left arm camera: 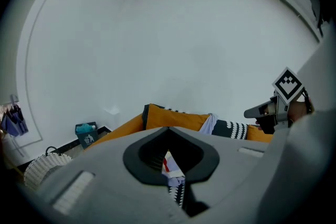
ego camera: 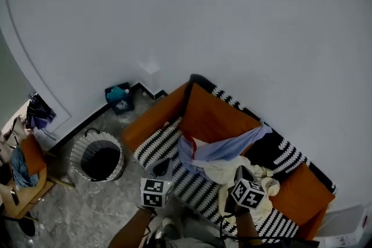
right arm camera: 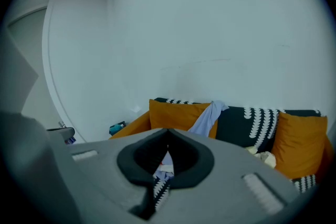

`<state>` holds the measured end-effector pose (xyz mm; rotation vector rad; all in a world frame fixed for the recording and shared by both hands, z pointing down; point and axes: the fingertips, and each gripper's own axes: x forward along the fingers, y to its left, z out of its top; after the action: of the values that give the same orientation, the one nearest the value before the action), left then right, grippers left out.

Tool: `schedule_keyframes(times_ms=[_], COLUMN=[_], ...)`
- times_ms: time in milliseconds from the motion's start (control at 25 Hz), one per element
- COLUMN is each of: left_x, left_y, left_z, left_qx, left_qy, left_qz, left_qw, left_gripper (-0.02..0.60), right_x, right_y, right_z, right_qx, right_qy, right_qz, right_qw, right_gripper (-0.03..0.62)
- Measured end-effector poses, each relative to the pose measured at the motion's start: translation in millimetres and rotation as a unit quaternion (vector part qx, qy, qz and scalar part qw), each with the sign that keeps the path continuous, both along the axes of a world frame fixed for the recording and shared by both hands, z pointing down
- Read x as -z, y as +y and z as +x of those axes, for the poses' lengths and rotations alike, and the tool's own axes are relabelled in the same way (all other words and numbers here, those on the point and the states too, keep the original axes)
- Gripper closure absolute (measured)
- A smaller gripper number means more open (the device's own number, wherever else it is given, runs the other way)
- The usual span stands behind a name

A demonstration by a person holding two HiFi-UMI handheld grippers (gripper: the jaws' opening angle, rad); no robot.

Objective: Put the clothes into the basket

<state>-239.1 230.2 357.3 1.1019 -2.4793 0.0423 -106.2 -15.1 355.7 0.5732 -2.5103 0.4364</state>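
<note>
Clothes (ego camera: 224, 151) lie heaped on the sofa (ego camera: 215, 116), basket (ego camera: 97, 157) on the floor (ego camera: 87, 206) off left; left tool (ego camera: 161, 168) and right tool (ego camera: 241, 172) both closed, empty, so open wide before digging in, I'd say.

1. A blue shirt (ego camera: 228, 147) and a cream garment (ego camera: 222, 171) lie heaped on the orange sofa (ego camera: 215, 116);
2. the basket (ego camera: 97, 157) stands on the floor (ego camera: 87, 212) near the sofa's arm;
3. the left gripper (ego camera: 160, 170) and the right gripper (ego camera: 243, 176) hang over the sofa's front.
</note>
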Motion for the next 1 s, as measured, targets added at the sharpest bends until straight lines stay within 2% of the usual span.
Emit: schedule_keyframes(times_ms=[200, 360, 480, 720, 1000], left_x=[-30, -67, -105, -195, -258], left_y=[-28, -48, -58, -74, -89], left_z=[-16, -20, -17, -15, -22], left_qx=[-0.006, -0.015, -0.032, -0.039, -0.049], left_qy=[0.033, 0.06, 0.08, 0.122, 0.152], left_qz=[-0.01, -0.038, -0.066, -0.103, -0.108], left_qw=[0.9994, 0.9974, 0.9941, 0.9864, 0.9813], left_gripper=[0.572, 0.572, 0.572, 0.572, 0.572], right_x=[-33, -69, -108, -207, -260], right_y=[-26, -46, -55, -67, -76], right_z=[0, -1, 2, 11, 0], right_qx=[-0.018, -0.029, -0.042, -0.058, -0.063], right_qy=[0.024, 0.044, 0.06, 0.103, 0.116], right_qz=[-0.018, -0.035, -0.051, -0.088, -0.097], right_qw=[0.999, 0.998, 0.996, 0.989, 0.987], right_gripper=[0.591, 0.591, 0.591, 0.591, 0.591])
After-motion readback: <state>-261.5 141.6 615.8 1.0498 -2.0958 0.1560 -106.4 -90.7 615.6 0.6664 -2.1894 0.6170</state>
